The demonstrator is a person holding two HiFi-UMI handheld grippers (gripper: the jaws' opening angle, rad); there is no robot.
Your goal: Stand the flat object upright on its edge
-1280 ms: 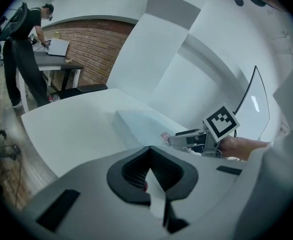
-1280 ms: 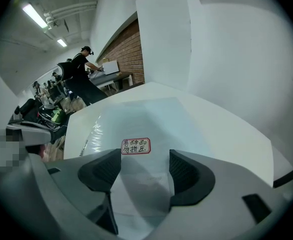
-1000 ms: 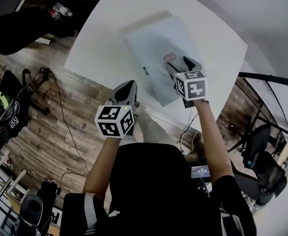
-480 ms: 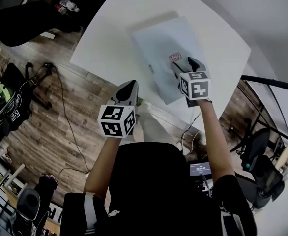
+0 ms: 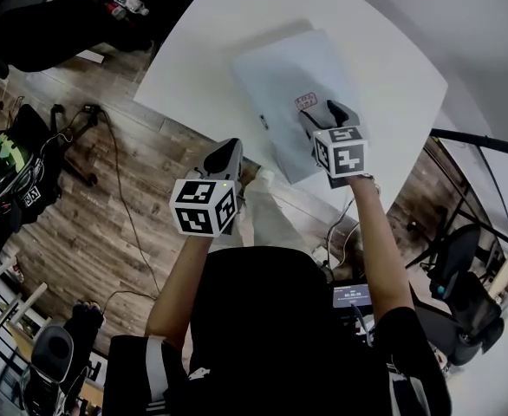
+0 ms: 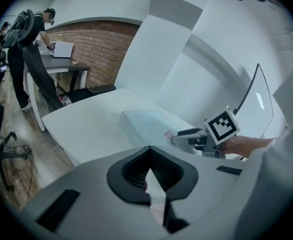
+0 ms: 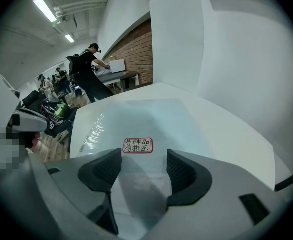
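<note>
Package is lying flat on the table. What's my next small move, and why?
Probably lower the right tool to the package's near edge and close on it. Its jaws stand apart above the package beside the red sticker and grip nothing. The left tool is shut and short of the table.

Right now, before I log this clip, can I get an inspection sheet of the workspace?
Surface: white table, holding only the package.
Job's things: flat pale blue plastic-wrapped package lying flat, red-bordered sticker facing up; not yet upright.
Clutter: nothing seen on the table.
Grippers: left gripper shut and empty, by the table's near edge; right gripper open, jaws apart over the package near the sticker, not gripping.
Cables: black cable on the wooden floor.
Surroundings: brick wall; person standing at another desk.
</note>
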